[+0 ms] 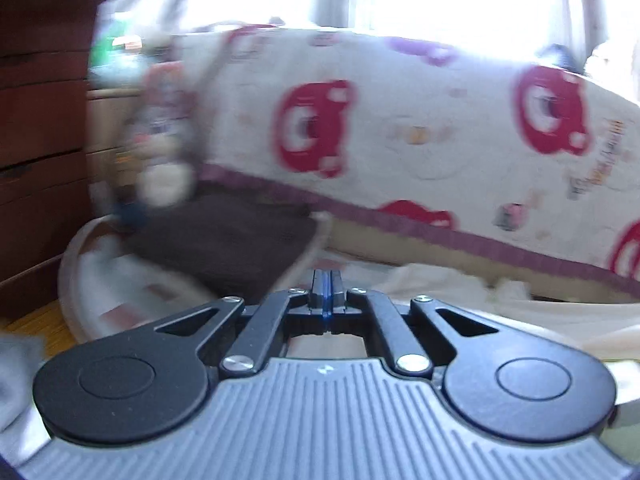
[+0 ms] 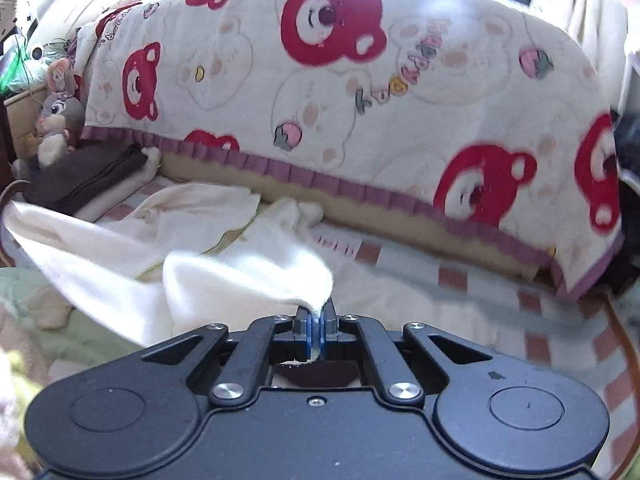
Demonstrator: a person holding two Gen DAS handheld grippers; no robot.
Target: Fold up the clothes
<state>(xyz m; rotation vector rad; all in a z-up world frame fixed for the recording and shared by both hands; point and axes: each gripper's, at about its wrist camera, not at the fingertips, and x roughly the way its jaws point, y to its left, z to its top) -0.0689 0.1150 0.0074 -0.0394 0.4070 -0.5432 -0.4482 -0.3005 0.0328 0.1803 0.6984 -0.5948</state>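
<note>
Right gripper (image 2: 318, 320): fingers clamped on a corner of the white garment (image 2: 240, 276), lifted off the bed (image 2: 460, 292).
Left gripper (image 1: 327, 284): fingers fully closed – nothing visible between them.
Risk: only a thin pinch of cloth is held – a pull could slip it free, and one-handed lifting may bunch the garment.
Writing: blanket (image 2: 360, 80) shows coloured letters, roughly "KUGKABON"; not sure.

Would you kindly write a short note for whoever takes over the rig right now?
Right tool: shut on an edge of the white cloth, lifted off the bed.
Left tool: shut, nothing seen between its fingers.
A dark folded garment lies at the bed's far left.
Done: one edge gripped.
Left: grip a second edge, spread the cloth, fold it, stack it.
</note>
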